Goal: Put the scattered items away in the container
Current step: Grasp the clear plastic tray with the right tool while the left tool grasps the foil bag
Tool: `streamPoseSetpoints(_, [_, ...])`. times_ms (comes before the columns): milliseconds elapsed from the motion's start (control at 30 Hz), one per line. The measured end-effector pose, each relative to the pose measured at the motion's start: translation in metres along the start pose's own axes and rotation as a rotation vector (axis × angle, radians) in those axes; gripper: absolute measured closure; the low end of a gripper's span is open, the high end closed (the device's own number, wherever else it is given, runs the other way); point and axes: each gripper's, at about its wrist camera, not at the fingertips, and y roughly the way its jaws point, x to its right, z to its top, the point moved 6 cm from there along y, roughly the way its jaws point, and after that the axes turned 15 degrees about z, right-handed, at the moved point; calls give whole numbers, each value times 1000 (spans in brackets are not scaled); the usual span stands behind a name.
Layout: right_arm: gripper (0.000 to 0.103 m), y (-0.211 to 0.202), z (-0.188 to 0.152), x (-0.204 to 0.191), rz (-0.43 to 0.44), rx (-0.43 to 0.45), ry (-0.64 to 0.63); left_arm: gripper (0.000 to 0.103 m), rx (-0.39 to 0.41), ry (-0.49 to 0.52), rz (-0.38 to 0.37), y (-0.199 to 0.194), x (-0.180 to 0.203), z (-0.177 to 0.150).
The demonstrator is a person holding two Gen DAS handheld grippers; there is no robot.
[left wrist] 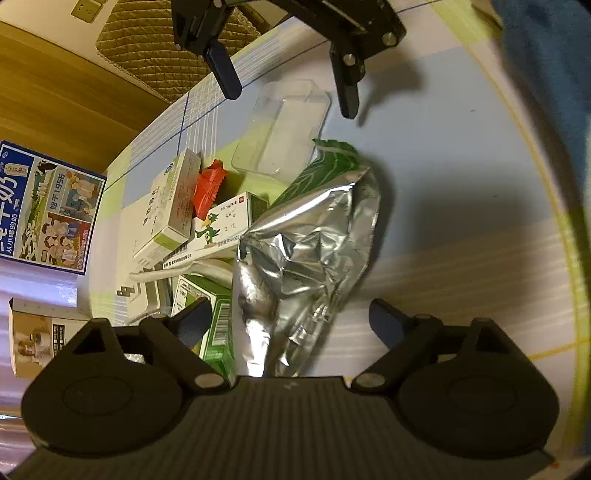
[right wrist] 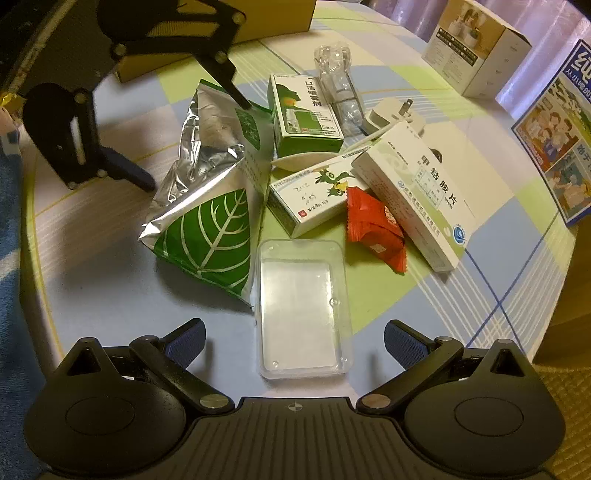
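A silver foil bag with a green leaf print (left wrist: 310, 236) (right wrist: 210, 206) lies on the checked tablecloth. My left gripper (left wrist: 291, 321) is open, its fingers either side of the bag's near end; it shows in the right wrist view (right wrist: 195, 144). My right gripper (right wrist: 295, 336) is open just before a clear plastic box (right wrist: 303, 306) (left wrist: 284, 125); it shows in the left wrist view (left wrist: 291, 96). Beside these lie a red sachet (right wrist: 373, 229) (left wrist: 207, 188), a white medicine box (right wrist: 413, 192) (left wrist: 173, 199), a bird-print box (right wrist: 314, 199) (left wrist: 225, 221) and a green box (right wrist: 303, 114) (left wrist: 214, 325).
A white plug with cable (right wrist: 395, 114) and a crumpled clear wrapper (right wrist: 336, 81) lie behind the boxes. A woven basket (left wrist: 155, 44) stands past the table edge. A blue milk carton (left wrist: 44, 210) (right wrist: 557, 136), a white carton (right wrist: 476, 48) and a cardboard box (right wrist: 258, 18) stand around.
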Motion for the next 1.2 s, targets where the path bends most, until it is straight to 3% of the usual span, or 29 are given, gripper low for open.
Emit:
streamPoseSetpoints(167, [4, 2, 0, 4, 17, 4, -1, 17, 20, -20, -2, 11, -8, 6])
streamPoseSetpoints(367, [11, 9, 1, 8, 46, -7, -1, 19, 57, 14, -54, 19, -12, 12])
streamPoseSetpoints(533, [15, 14, 4, 12, 57, -19, -1, 35, 49, -16, -135, 20, -15, 13])
streamPoseSetpoints(633, [24, 18, 5, 18, 71, -29, 25, 40, 26, -36, -168, 20, -15, 13])
streamPoseSetpoints(767, [49, 13, 4, 22, 78, -10, 80, 44, -7, -58, -168, 16, -12, 14])
streamPoseSetpoints(1067, [49, -3, -20, -8, 120, -43, 105, 47, -63, -112, -244, -22, 7, 12])
streamPoseSetpoints(1200, [49, 0, -29, -23, 96, -70, 67, 36, -46, -52, -234, -31, 16, 12])
